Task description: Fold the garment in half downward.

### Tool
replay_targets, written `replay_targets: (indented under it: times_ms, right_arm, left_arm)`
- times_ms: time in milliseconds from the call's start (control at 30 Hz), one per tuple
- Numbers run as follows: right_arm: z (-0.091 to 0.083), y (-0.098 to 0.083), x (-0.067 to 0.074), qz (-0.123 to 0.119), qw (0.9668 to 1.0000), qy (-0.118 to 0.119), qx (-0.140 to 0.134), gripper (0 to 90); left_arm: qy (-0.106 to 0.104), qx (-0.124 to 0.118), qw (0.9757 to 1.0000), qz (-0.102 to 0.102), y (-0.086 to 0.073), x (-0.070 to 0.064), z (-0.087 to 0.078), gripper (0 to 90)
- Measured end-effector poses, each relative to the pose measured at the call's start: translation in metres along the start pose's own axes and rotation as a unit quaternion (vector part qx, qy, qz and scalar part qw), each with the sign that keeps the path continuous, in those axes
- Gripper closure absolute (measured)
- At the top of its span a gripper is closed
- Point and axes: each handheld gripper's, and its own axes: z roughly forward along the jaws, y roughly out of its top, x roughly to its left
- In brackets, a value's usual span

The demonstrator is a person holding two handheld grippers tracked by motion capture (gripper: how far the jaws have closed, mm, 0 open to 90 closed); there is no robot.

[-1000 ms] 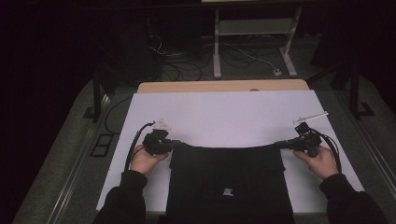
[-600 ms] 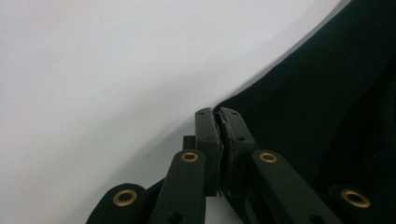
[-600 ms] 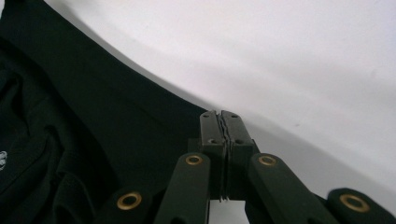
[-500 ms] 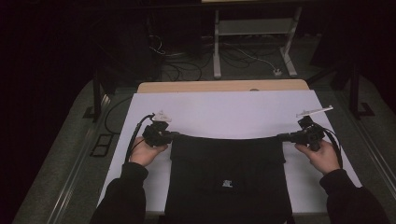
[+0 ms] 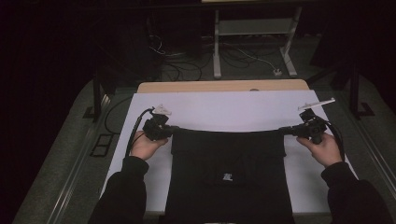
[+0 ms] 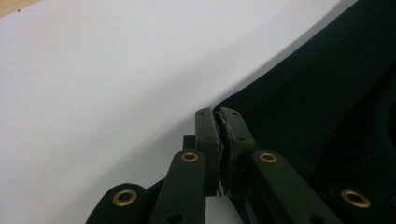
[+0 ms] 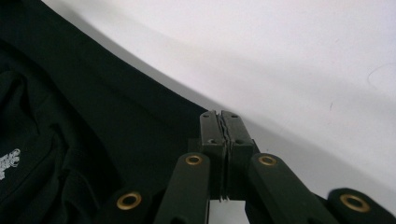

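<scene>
A black garment (image 5: pixel 229 158) with a small white print lies on a white sheet (image 5: pixel 224 107). Its far edge is stretched in a line between my two grippers. My left gripper (image 5: pixel 172 130) is shut on the left end of that edge, where cloth (image 6: pixel 317 93) is pinched between the closed jaws (image 6: pixel 218 117). My right gripper (image 5: pixel 283 132) is shut on the right end, with the fabric (image 7: pixel 93 116) running off from its closed jaws (image 7: pixel 219 116). A hand holds each gripper.
The white sheet covers a wooden table whose far edge (image 5: pixel 219 86) shows as a tan strip. Beyond it are floor cables (image 5: pixel 187 60) and a metal stand (image 5: pixel 252 28). Bare sheet lies beyond the garment and to both sides.
Both hands have risen and moved away from the person, taking the garment's far edge with them. That edge now runs tauter between the grippers.
</scene>
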Motion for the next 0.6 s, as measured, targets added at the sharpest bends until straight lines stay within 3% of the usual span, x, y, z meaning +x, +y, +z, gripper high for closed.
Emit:
replay_targets:
  times_ms: [600]
  right_arm:
    - [0.000,0.015,-0.007,0.008,0.9999,-0.010,-0.005,87.0]
  left_arm:
    - [0.008,0.005,0.9999,0.011,0.020,0.008,-0.002,85.4]
